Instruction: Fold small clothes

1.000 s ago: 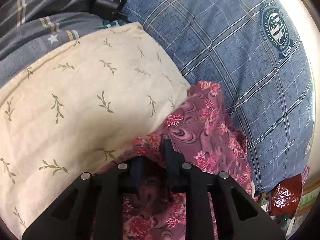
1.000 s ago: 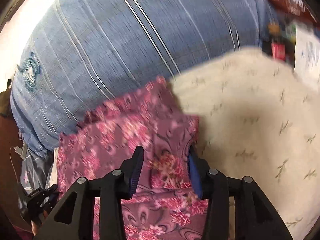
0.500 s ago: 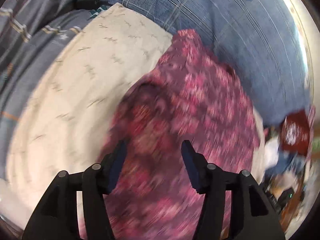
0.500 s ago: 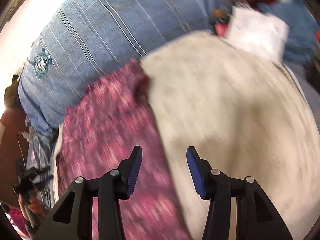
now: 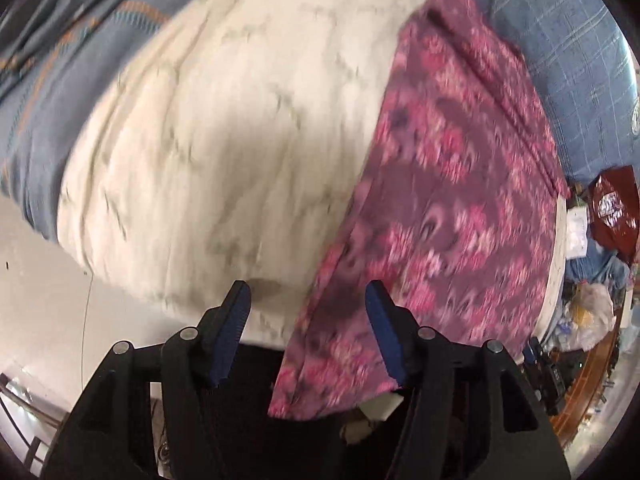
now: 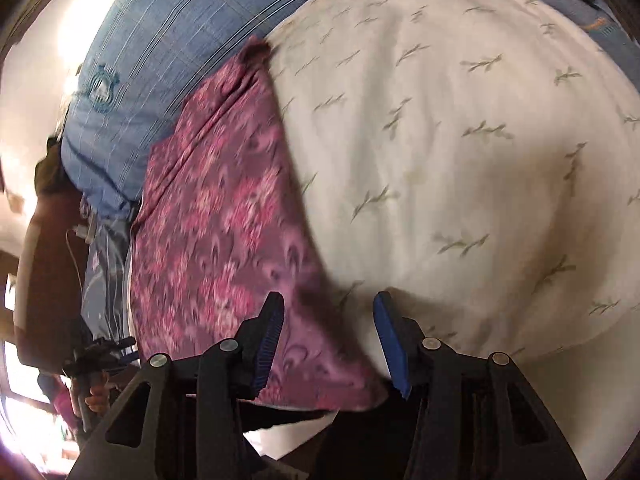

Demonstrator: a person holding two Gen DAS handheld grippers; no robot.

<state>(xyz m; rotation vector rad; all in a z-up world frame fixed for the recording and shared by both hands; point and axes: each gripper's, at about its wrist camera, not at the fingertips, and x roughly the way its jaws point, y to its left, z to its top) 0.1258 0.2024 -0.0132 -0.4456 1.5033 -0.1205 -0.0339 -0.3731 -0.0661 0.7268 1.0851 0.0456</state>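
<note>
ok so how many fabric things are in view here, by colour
pink and purple floral garment: 1
cream cloth with leaf sprigs: 1
blue checked bedding with a crest: 1
grey-blue striped fabric: 1
total: 4

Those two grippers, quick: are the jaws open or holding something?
Left gripper: jaws opening, gripping nothing; floral cloth lies beneath.
Right gripper: jaws open, holding nothing.
</note>
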